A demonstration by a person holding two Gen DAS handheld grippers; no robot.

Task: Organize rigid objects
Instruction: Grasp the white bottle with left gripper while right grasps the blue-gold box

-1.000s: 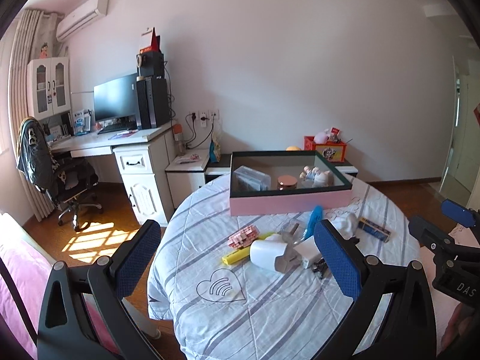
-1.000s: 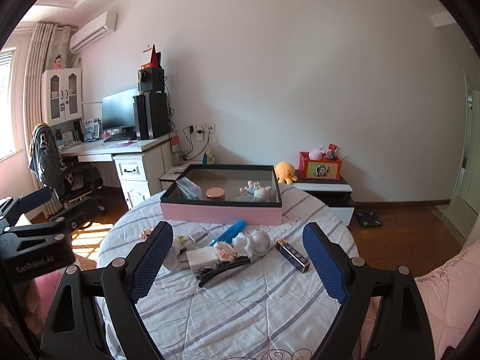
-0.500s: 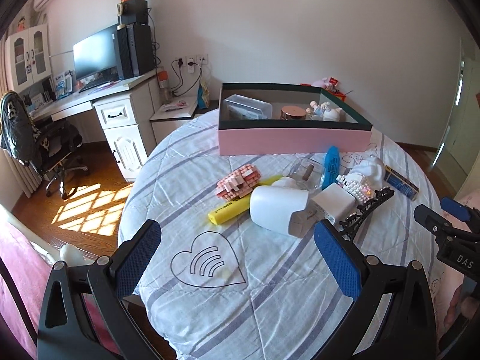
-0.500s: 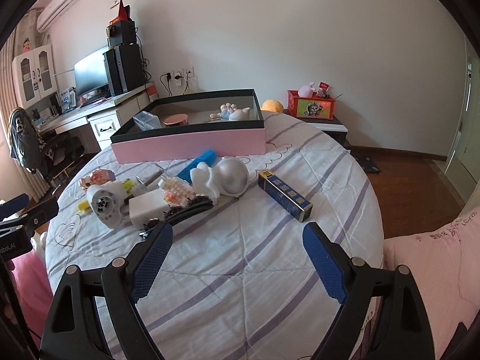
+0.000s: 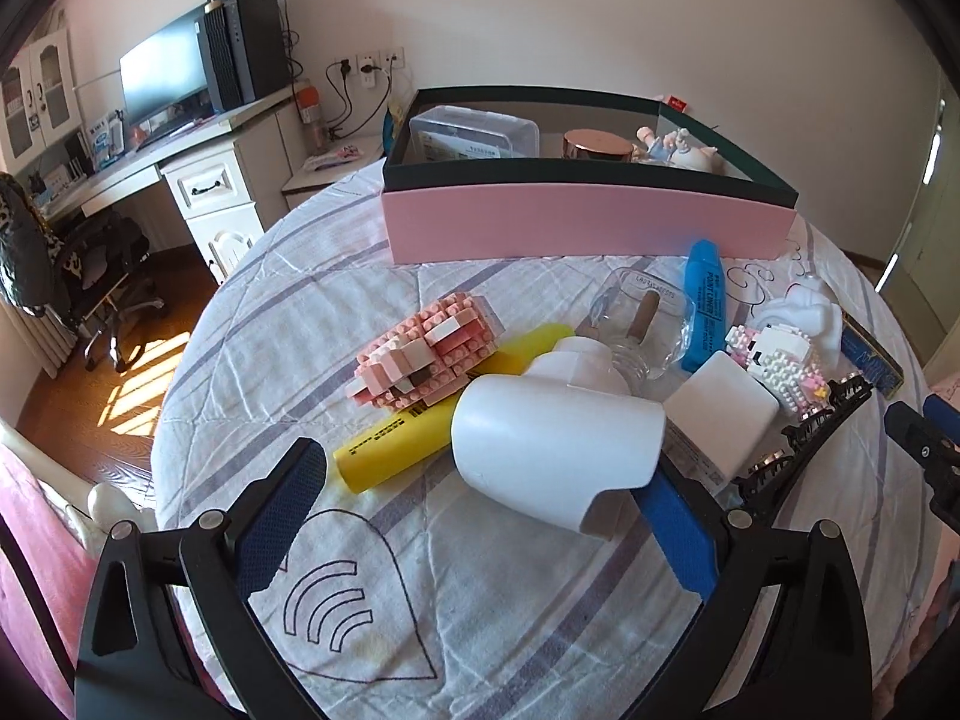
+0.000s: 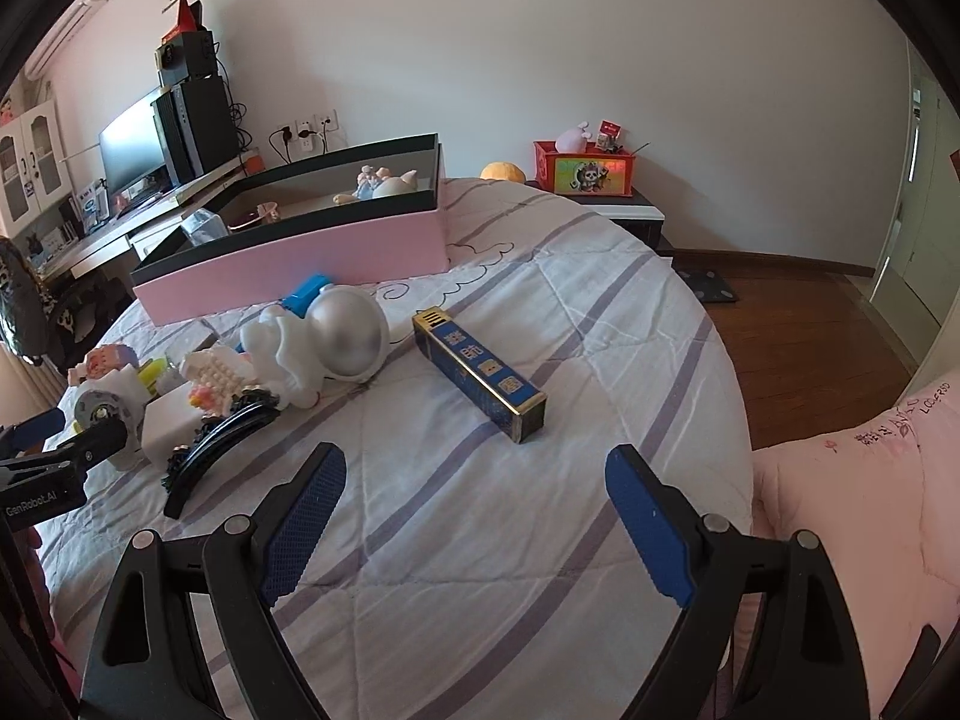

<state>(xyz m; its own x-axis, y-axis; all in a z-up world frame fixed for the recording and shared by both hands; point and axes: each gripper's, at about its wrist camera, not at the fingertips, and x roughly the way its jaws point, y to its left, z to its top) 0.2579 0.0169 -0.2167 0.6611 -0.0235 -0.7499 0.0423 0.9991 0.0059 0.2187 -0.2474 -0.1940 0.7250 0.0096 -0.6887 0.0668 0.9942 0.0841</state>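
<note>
Both the left gripper (image 5: 489,531) and the right gripper (image 6: 474,531) gape, empty; the smooth white plastic hair-dryer-like body (image 5: 555,450), possibly hollow, could roll from the pads.

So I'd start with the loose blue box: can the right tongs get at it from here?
Probably yes: the right tongs are open, and bare cloth lies between them and the blue box.

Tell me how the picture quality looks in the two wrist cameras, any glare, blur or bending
Left wrist view: sharp, no motion blur; fisheye bows the pink box front edge; hard sun patches on the wooden floor; soft sheen on the white hair dryer. Right wrist view: also sharp; bright daylight at the doorway on the right; the silver dome shows a dull highlight; black corners from the lens.
</note>
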